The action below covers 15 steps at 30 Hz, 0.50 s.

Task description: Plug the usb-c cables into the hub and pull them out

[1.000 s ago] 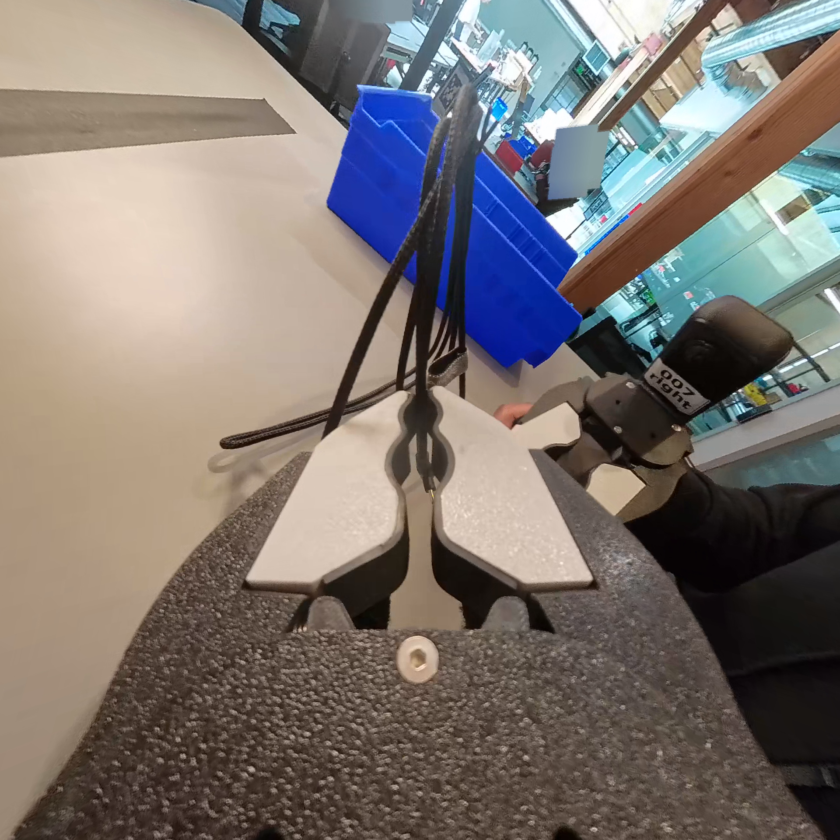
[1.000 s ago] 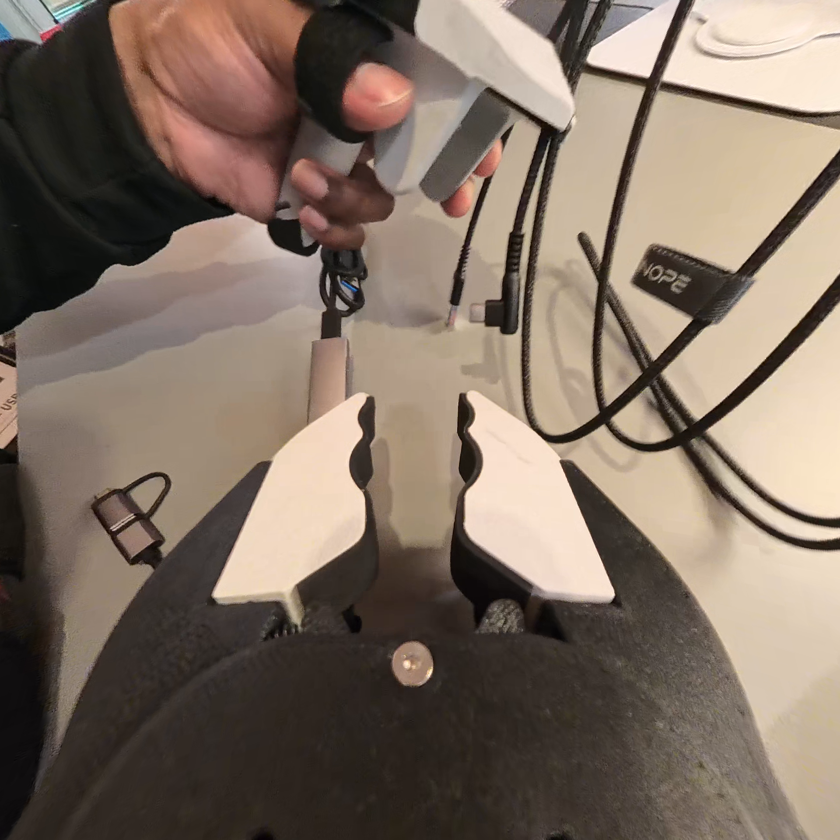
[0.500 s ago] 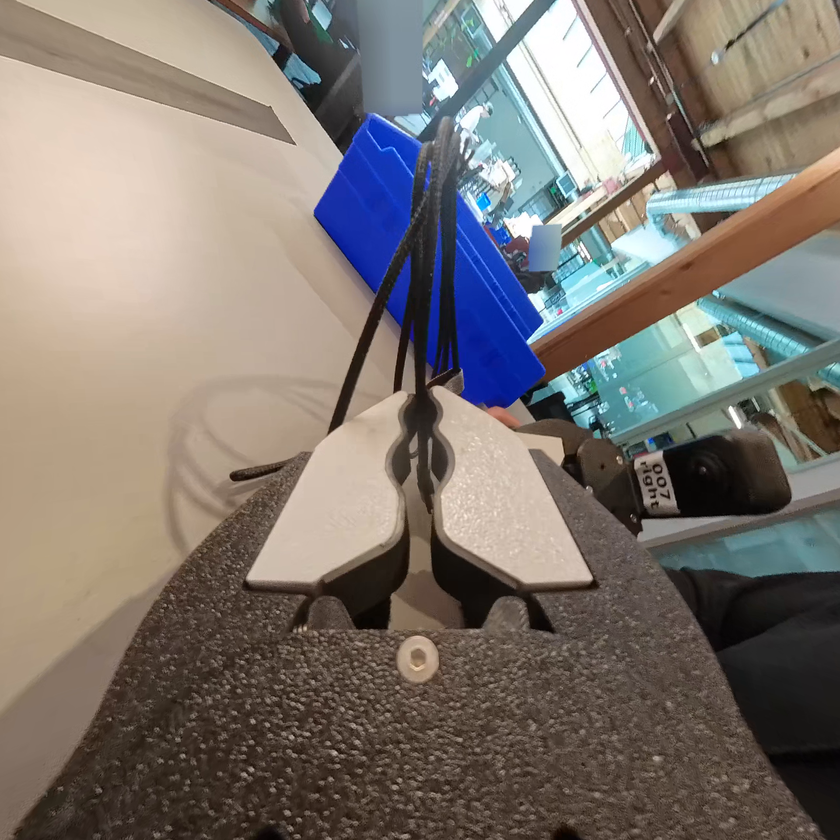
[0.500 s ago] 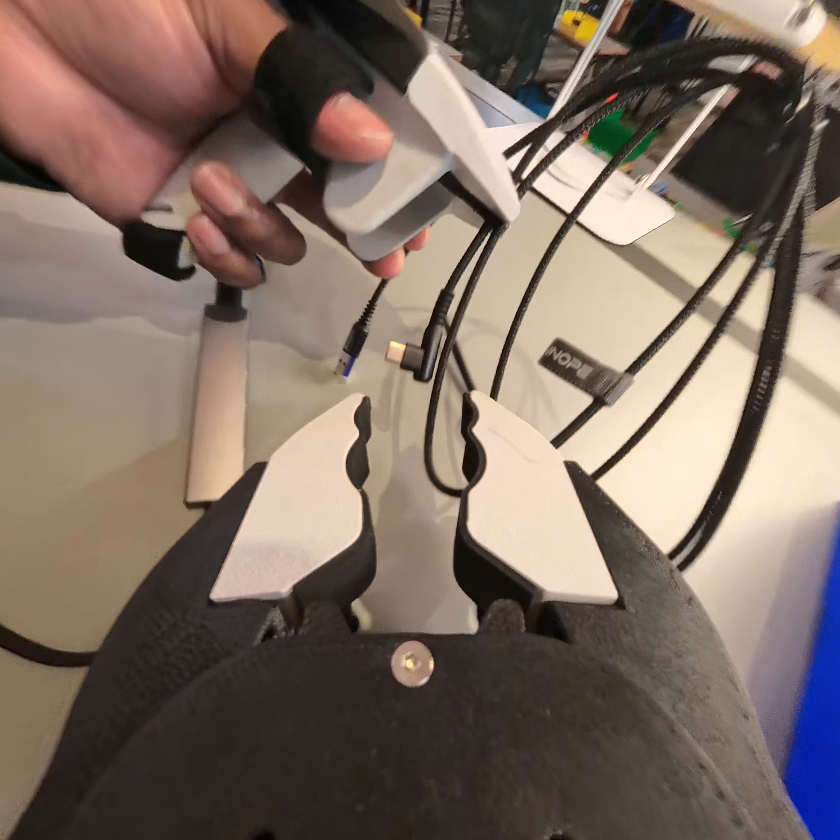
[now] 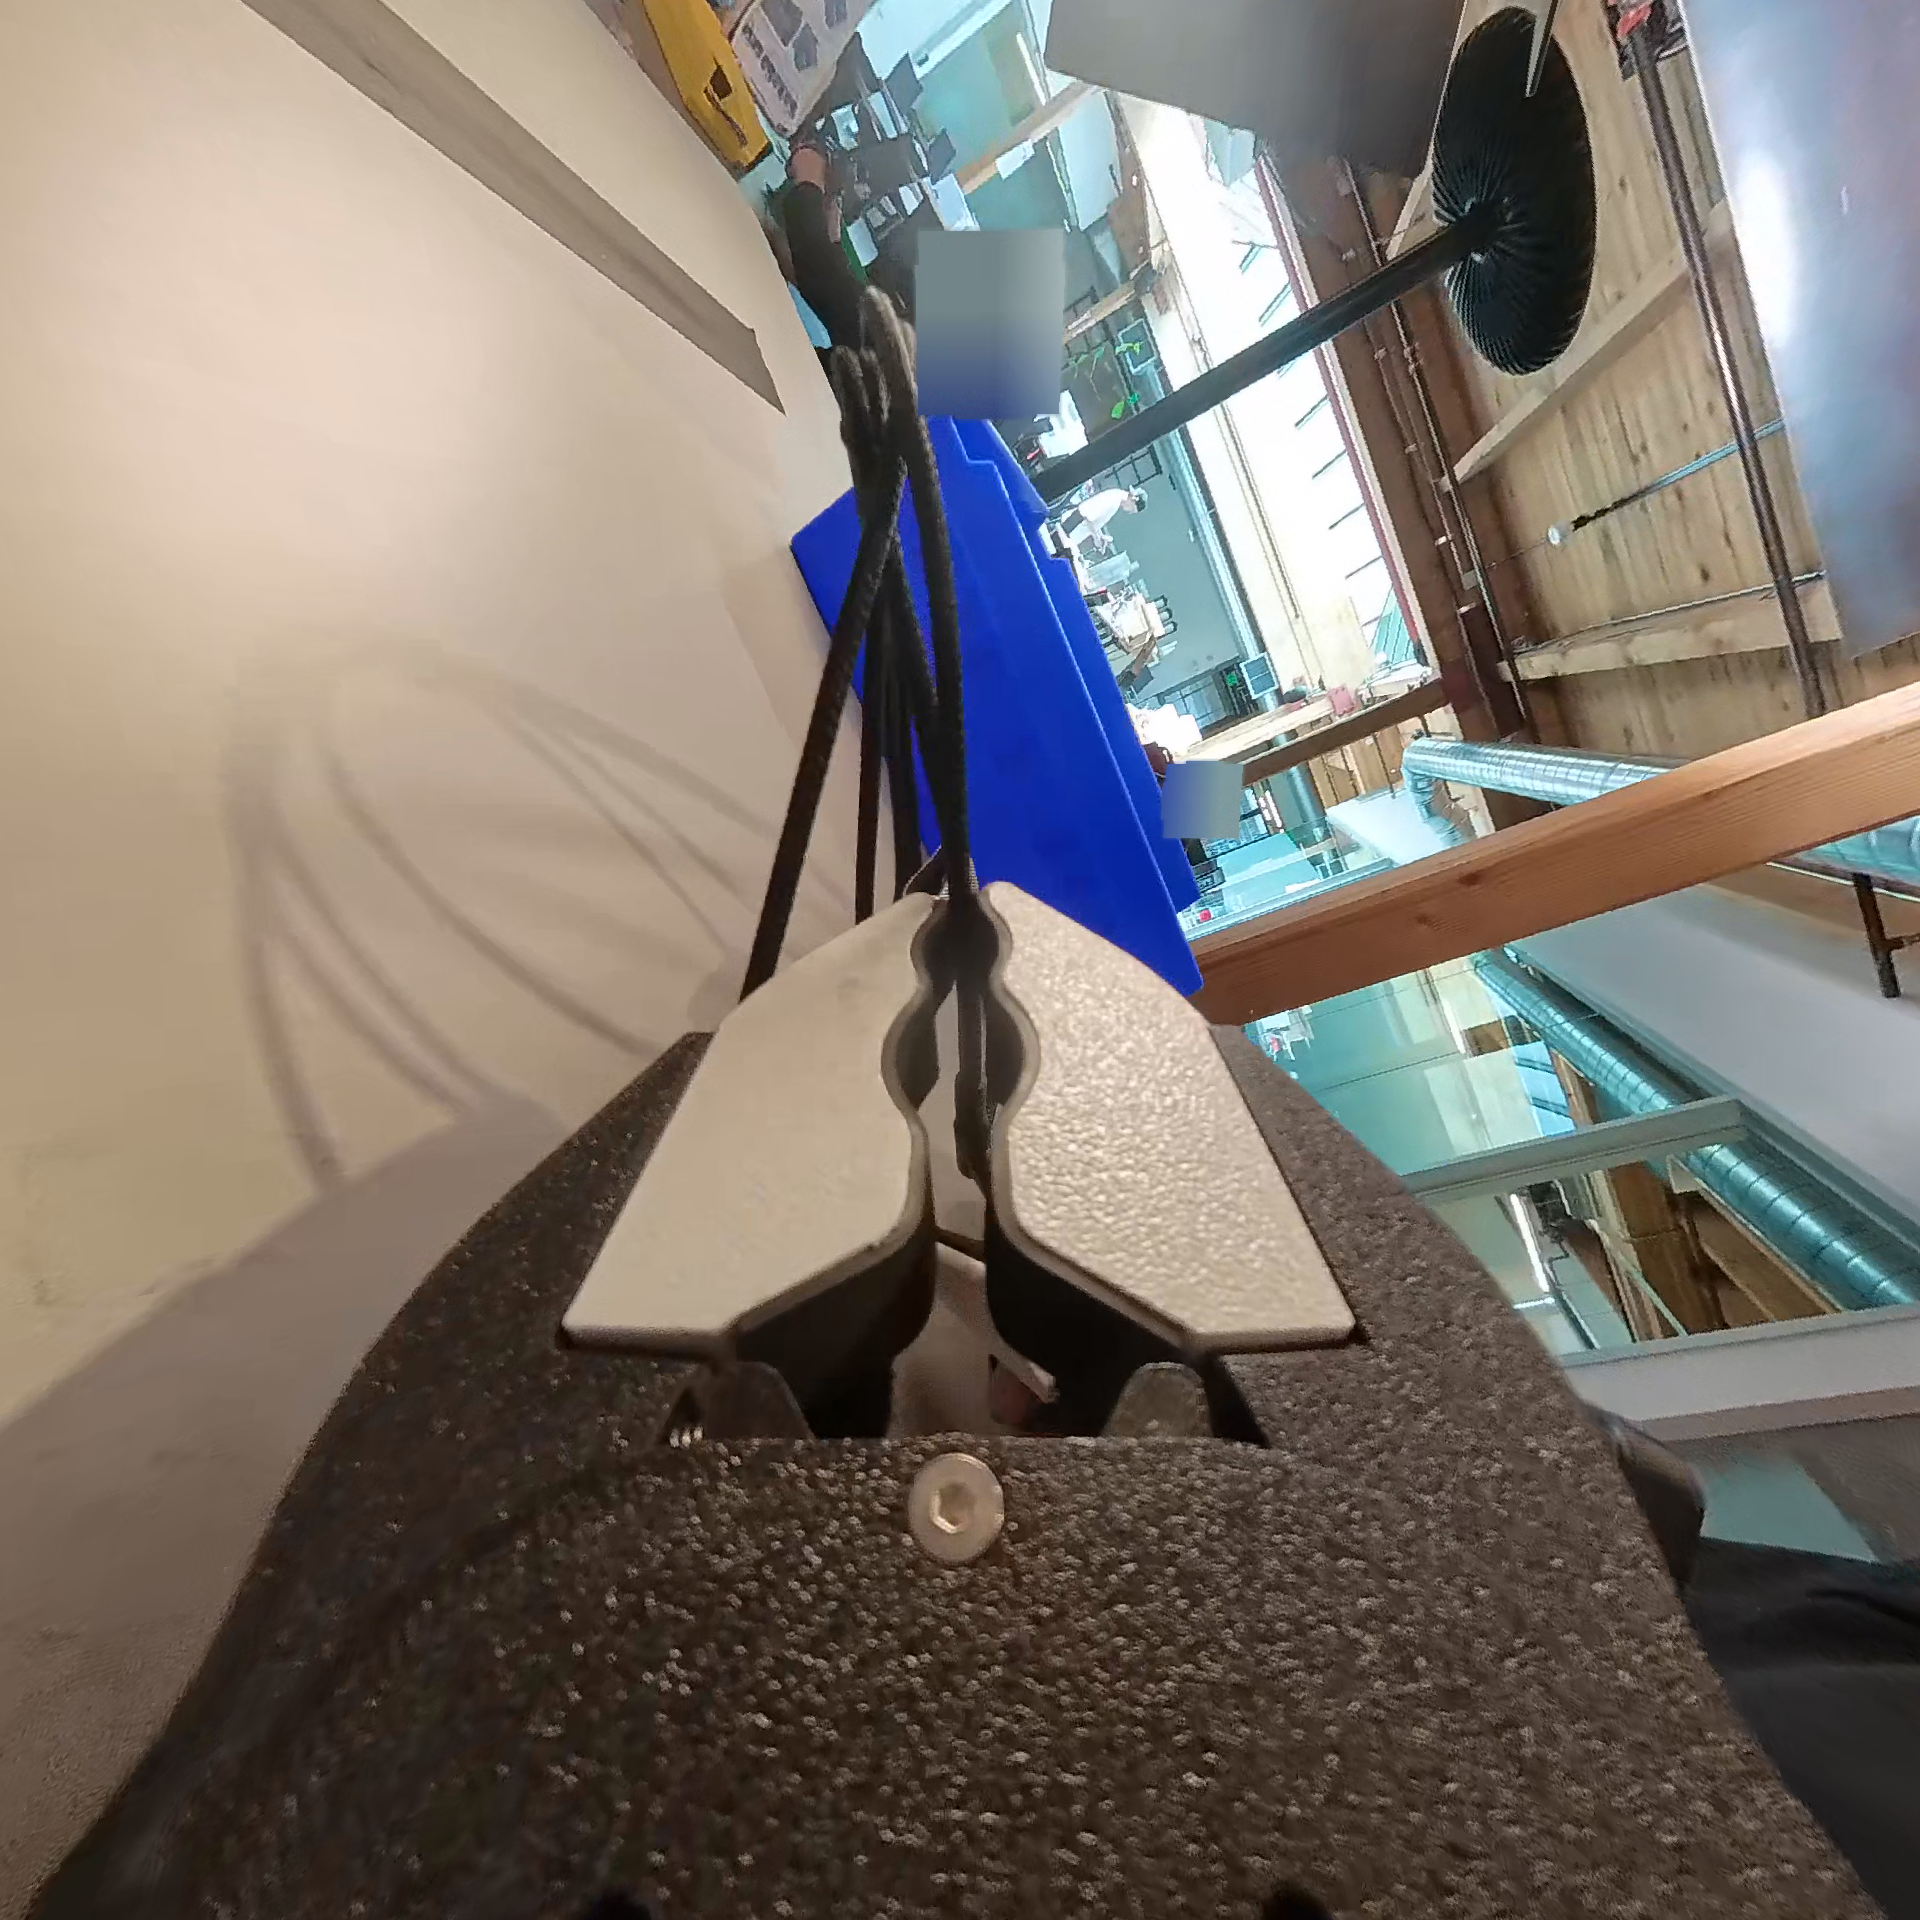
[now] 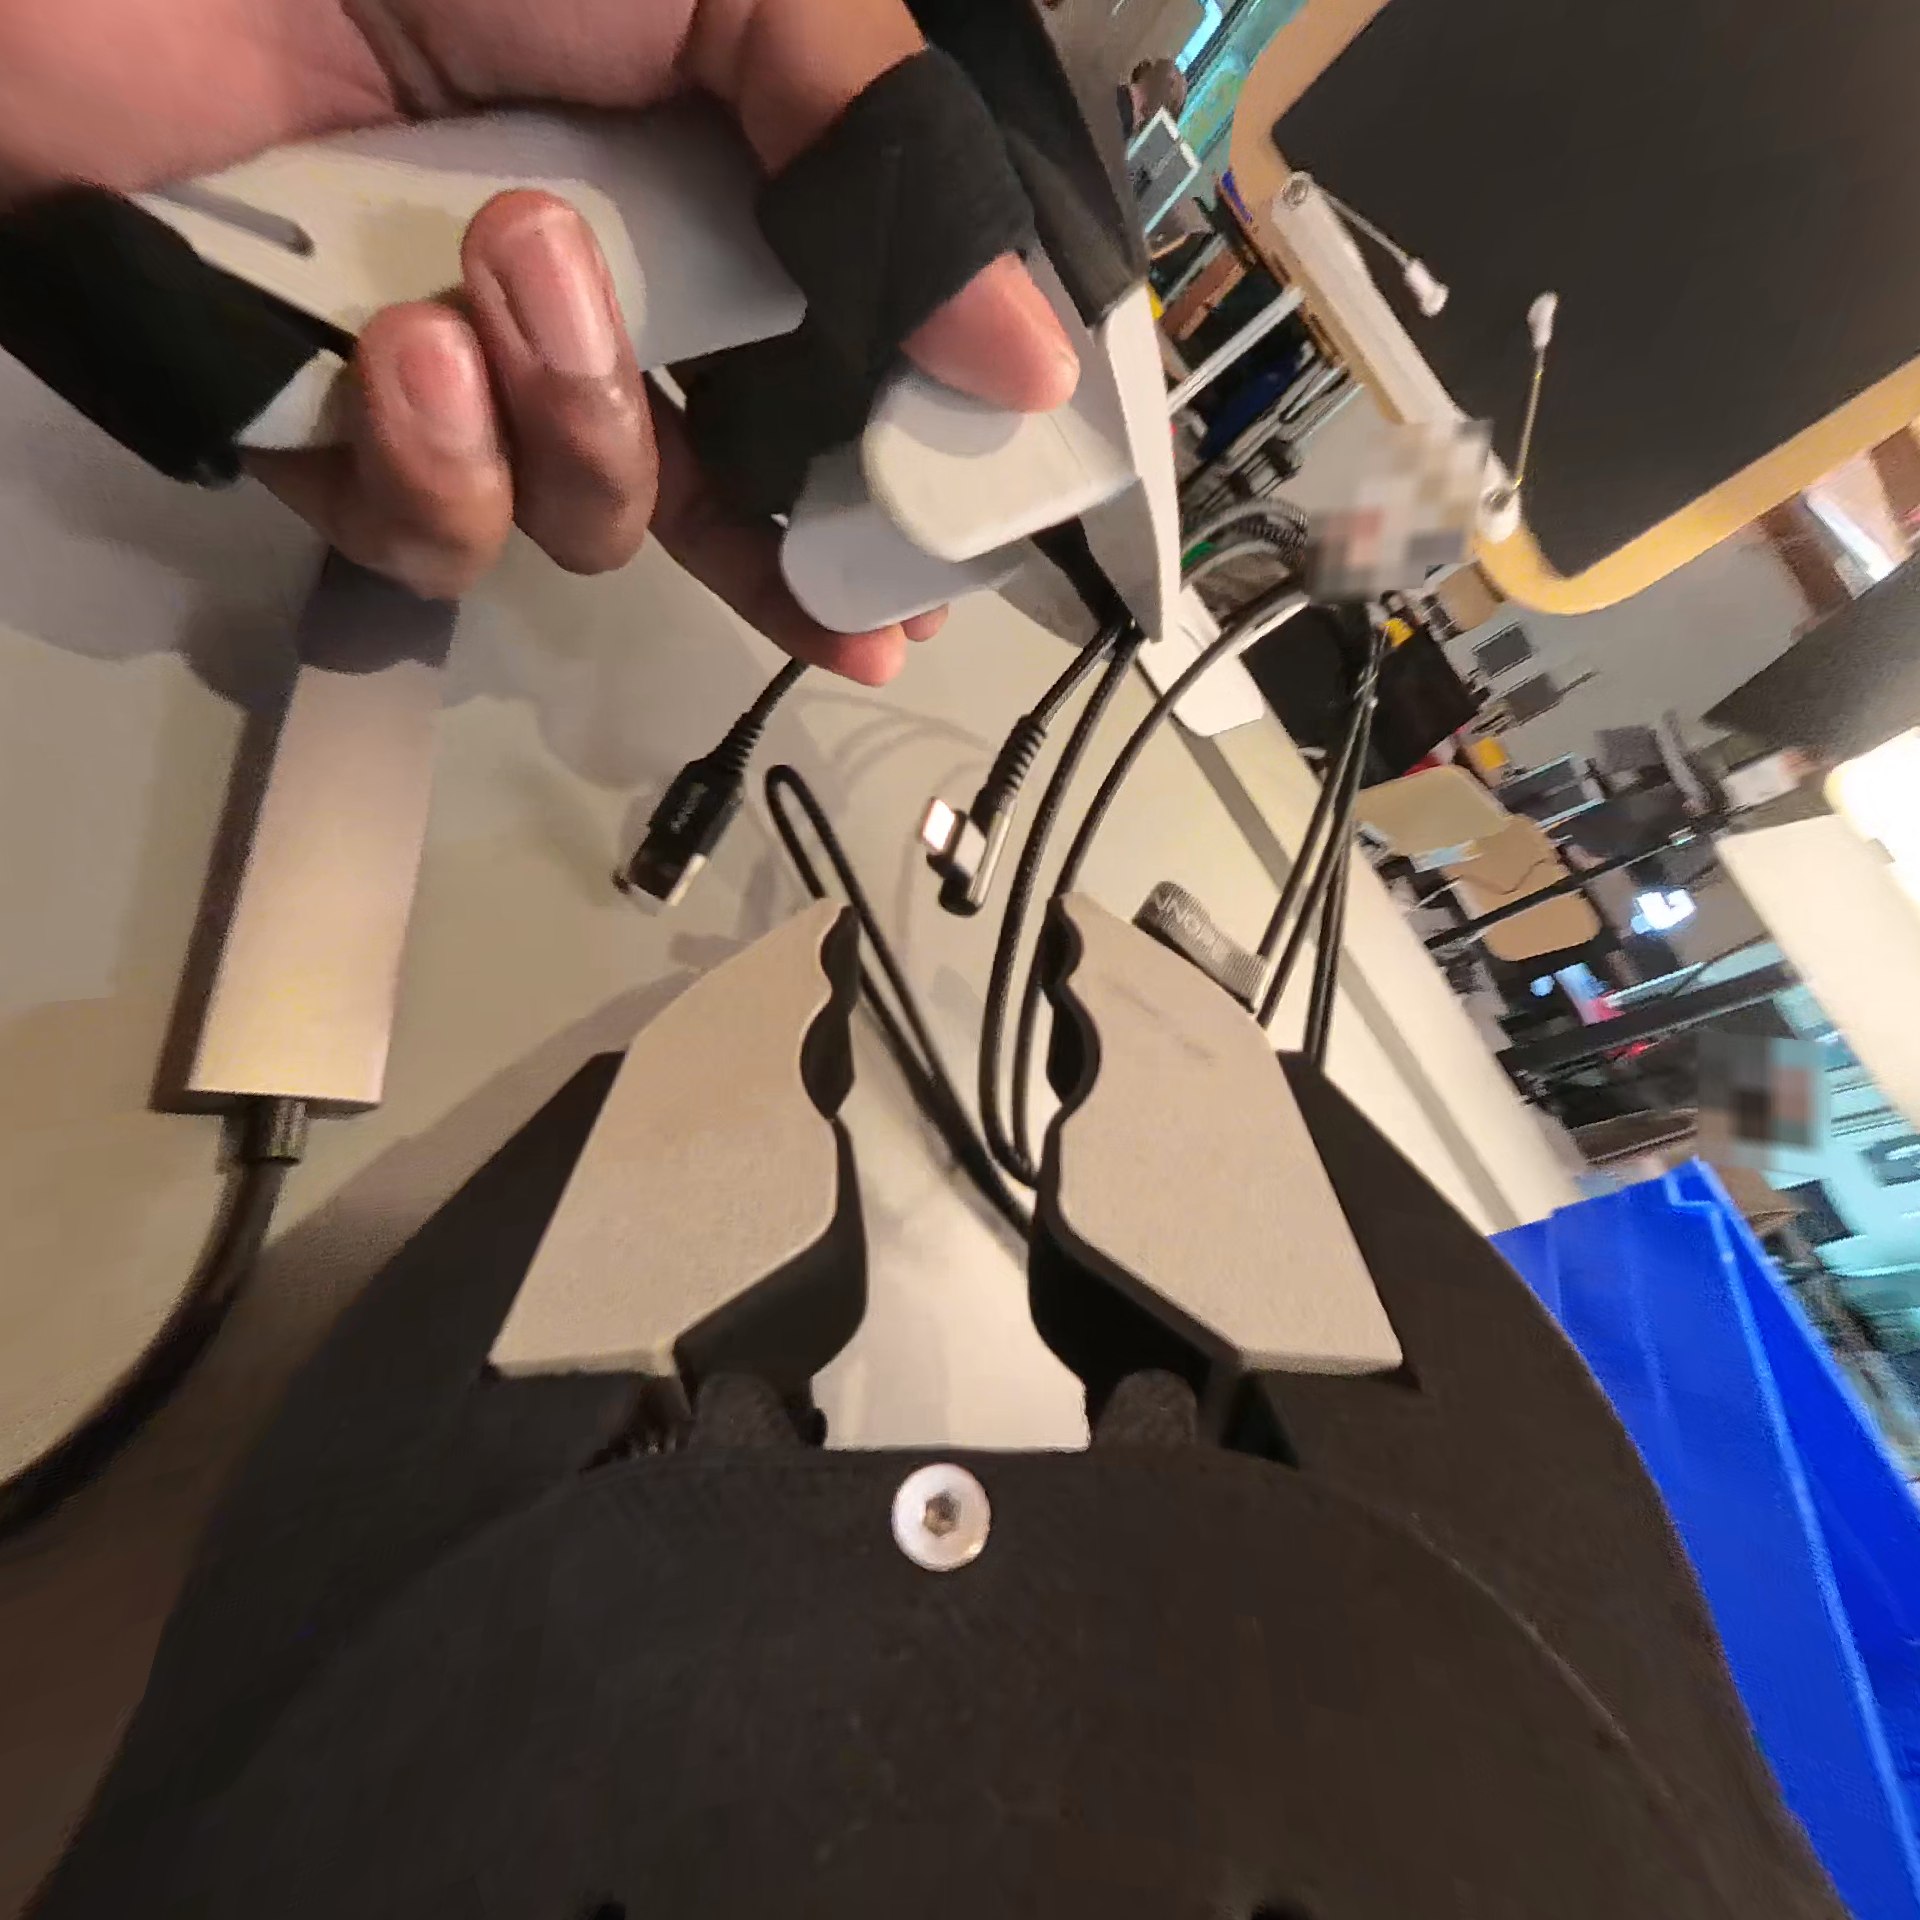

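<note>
Grey pads: the left gripper [image 5: 961,940] is pinched tight on the cables [image 5: 904,644], strands running through its scalloped notch.
Right gripper [image 6: 951,935]: jaws apart, nothing gripped; two loose strands cross the gap.
Left hand [image 6: 582,416]: seen from the right wrist view, wrapped round the left gripper's handle above the table [image 6: 125,790].
Cables: black braided bundle, lifted off the table; a straight plug [image 6: 675,847] and a right-angled plug [image 6: 966,842] dangle free, near the right gripper's tips.
Hub [image 6: 307,914]: slim brushed-metal bar, flat on the table, left of the right gripper, own lead attached at the near end.
Bin [image 5: 1039,717]: blue plastic, beyond the cables.
Progress: judged early; no plug sits in the hub, so every insertion and pull-out remains.
Next need: likely a grip on one plug, aligned with a port.
</note>
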Motion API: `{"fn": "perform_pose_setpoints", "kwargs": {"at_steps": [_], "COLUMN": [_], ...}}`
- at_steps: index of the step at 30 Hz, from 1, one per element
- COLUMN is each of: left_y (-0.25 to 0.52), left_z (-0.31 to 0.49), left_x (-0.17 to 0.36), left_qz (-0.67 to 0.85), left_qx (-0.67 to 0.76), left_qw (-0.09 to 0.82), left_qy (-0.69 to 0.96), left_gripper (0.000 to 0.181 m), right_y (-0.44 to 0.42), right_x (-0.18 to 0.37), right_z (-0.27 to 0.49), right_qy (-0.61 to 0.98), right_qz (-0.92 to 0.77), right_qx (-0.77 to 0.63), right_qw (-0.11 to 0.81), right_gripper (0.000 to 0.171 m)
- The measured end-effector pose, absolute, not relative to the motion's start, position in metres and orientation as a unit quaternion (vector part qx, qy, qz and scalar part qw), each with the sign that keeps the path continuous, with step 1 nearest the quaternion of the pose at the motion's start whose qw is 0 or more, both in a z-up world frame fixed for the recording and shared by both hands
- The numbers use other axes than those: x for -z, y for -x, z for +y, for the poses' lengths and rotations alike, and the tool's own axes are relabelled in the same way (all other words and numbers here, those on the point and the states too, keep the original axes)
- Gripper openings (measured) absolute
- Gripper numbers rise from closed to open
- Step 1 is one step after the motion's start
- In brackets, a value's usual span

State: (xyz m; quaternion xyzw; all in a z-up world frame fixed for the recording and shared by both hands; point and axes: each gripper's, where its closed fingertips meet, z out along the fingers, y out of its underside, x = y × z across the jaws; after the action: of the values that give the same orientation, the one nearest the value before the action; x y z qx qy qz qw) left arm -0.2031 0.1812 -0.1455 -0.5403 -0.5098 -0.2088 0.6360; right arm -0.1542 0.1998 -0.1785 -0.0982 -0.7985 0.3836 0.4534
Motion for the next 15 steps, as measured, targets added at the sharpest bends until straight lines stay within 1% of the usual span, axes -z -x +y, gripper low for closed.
{"fn": "perform_pose_setpoints", "kwargs": {"at_steps": [2,4,10,11,15], "left_y": [0.2,0.199,0.195,0.194,0.182], "left_z": [0.182,0.182,0.174,0.173,0.167], "left_x": [0.146,0.147,0.156,0.157,0.164], "left_qz": [-0.513,-0.518,-0.525,-0.522,-0.489], "left_qx": [0.218,0.224,0.224,0.217,0.168], "left_qw": [0.635,0.634,0.621,0.615,0.577], "left_qy": [0.534,0.529,0.538,0.55,0.632], "left_gripper": [0.004,0.003,0.004,0.007,0.032], "right_y": [0.156,0.156,0.155,0.155,0.154], "right_x": [0.177,0.174,0.179,0.179,0.181], "right_z": [0.196,0.194,0.191,0.192,0.194], "right_qy": [0.075,0.057,0.037,0.037,0.039], "right_qz": [-0.793,-0.784,-0.785,-0.785,-0.787], "right_qx": [-0.377,-0.375,-0.371,-0.371,-0.375], "right_qw": [0.473,0.492,0.495,0.495,0.489], "right_gripper": [0.025,0.013,0.01,0.01,0.008]}}
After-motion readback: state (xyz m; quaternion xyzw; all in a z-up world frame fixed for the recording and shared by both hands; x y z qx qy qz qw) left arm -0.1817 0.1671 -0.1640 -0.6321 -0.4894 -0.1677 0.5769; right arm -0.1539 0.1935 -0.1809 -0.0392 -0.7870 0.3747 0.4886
